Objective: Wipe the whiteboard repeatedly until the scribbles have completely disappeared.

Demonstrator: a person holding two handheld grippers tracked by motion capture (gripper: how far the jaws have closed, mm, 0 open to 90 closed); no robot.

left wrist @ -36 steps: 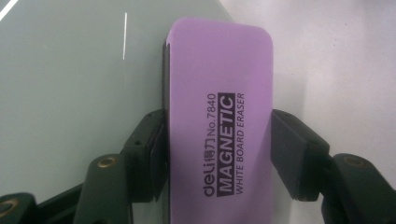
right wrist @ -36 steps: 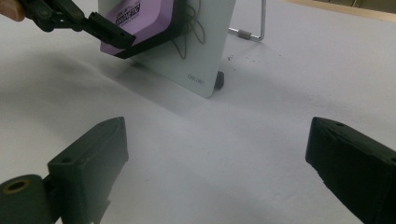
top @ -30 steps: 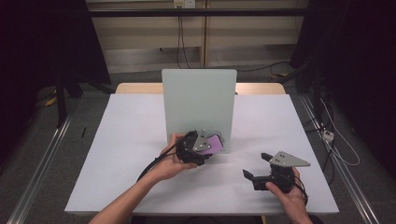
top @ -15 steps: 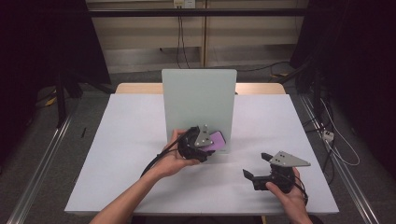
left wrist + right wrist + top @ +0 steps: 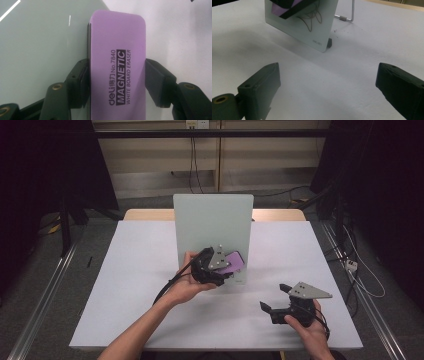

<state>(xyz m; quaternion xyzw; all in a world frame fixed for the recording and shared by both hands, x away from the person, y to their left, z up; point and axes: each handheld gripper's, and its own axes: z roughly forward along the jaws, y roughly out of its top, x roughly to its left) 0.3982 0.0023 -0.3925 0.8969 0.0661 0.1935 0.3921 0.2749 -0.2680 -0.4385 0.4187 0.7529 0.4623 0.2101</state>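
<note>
2 grippers share the white table (image 5: 125, 285). Your left gripper (image 5: 216, 266) sits at the lower front of the upright whiteboard (image 5: 212, 220), its jaws clamped on the long sides of a purple magnetic eraser (image 5: 117, 62); the eraser's dark felt edge meets the board's pale face, so it appears pressed against the surface. Your right gripper (image 5: 280, 307) rests low near the table's near right edge, well apart from the board, with its jaws spread wide and nothing between them.

Risks, as judgements:

1. Board tipping or sliding. The whiteboard stands on a thin wire stand (image 5: 348, 15) and a small dark foot (image 5: 330, 43), seen in the right gripper view. If you push hard toward the far side while wiping, the board could skid or fold back, since nothing braces it.

2. Eraser twist. The jaws hold the eraser near its middle on smooth sides. Drag from the felt, plus the magnet's pull, could rotate it in the grip or strip it out.

3. Incomplete wipe. Looping pen marks (image 5: 312, 18) sit low on the board beside the eraser; a tilted felt face would leave streaks there.

Consider steadying the board's edge with your free right gripper.
</note>
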